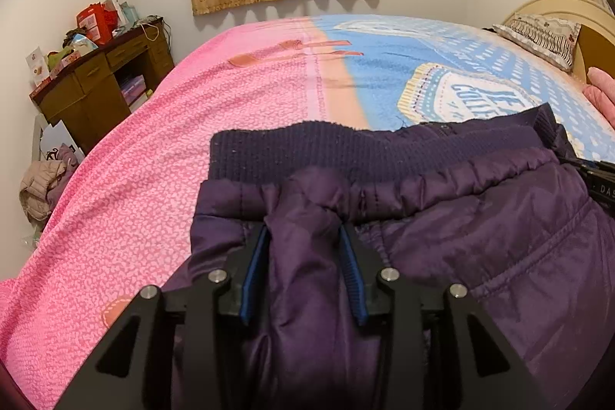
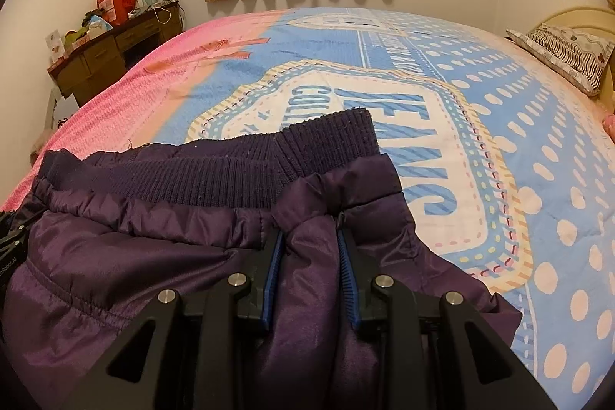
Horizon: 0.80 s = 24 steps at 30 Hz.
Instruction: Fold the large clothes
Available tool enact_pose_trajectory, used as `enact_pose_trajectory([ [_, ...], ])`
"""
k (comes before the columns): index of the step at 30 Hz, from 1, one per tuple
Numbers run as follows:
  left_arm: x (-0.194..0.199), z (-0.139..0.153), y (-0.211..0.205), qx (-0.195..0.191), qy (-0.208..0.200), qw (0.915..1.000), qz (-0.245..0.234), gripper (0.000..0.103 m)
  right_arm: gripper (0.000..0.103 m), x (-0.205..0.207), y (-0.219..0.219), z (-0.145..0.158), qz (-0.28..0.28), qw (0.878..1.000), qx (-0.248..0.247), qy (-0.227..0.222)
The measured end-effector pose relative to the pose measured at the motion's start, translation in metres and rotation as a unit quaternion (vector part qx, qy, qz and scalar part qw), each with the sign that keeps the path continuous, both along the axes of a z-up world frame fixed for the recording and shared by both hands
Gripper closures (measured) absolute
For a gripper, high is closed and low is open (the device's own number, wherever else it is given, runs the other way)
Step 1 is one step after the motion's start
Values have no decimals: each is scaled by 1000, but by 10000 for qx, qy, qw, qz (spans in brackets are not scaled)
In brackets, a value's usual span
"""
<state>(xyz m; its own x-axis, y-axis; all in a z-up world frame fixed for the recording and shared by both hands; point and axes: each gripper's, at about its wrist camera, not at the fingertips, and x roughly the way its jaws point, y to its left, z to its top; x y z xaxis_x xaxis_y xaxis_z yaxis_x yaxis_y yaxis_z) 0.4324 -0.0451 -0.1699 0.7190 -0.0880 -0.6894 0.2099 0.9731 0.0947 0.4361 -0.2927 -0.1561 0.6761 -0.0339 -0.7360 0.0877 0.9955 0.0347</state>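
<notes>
A dark purple padded jacket (image 1: 480,218) with a ribbed knit hem (image 1: 292,152) lies on the bed. My left gripper (image 1: 303,229) is shut on a bunched fold of the jacket near its left end, just below the ribbed hem. My right gripper (image 2: 309,233) is shut on a fold of the same jacket (image 2: 134,256) near its right end, below the ribbed hem (image 2: 238,175). The right gripper's black body shows at the right edge of the left wrist view (image 1: 599,175). The jacket's lower part is hidden under the grippers.
The bed cover is pink (image 1: 153,160) on the left and blue with white dots (image 2: 519,102) on the right. A striped pillow (image 2: 569,56) lies by the headboard. A cluttered brown desk (image 1: 103,72) stands far left. More clothes (image 1: 42,183) hang beside the bed.
</notes>
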Motion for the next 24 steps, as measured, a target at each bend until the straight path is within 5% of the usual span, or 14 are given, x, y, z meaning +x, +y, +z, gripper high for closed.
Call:
enact_pose_trajectory([
  [17,-2,-4,-18,782,-163,9965,260,49,70,5,35,-3,-147,9893,-1446,142],
  [22,-1,-1,-15,805,-122,9964,254,49,69,4,33,-2,-134,9894,-1441,154],
  [24,-3,10,-10,750,-131,9964,366,45,60,5,29,5,-108,9897,-1409,234],
])
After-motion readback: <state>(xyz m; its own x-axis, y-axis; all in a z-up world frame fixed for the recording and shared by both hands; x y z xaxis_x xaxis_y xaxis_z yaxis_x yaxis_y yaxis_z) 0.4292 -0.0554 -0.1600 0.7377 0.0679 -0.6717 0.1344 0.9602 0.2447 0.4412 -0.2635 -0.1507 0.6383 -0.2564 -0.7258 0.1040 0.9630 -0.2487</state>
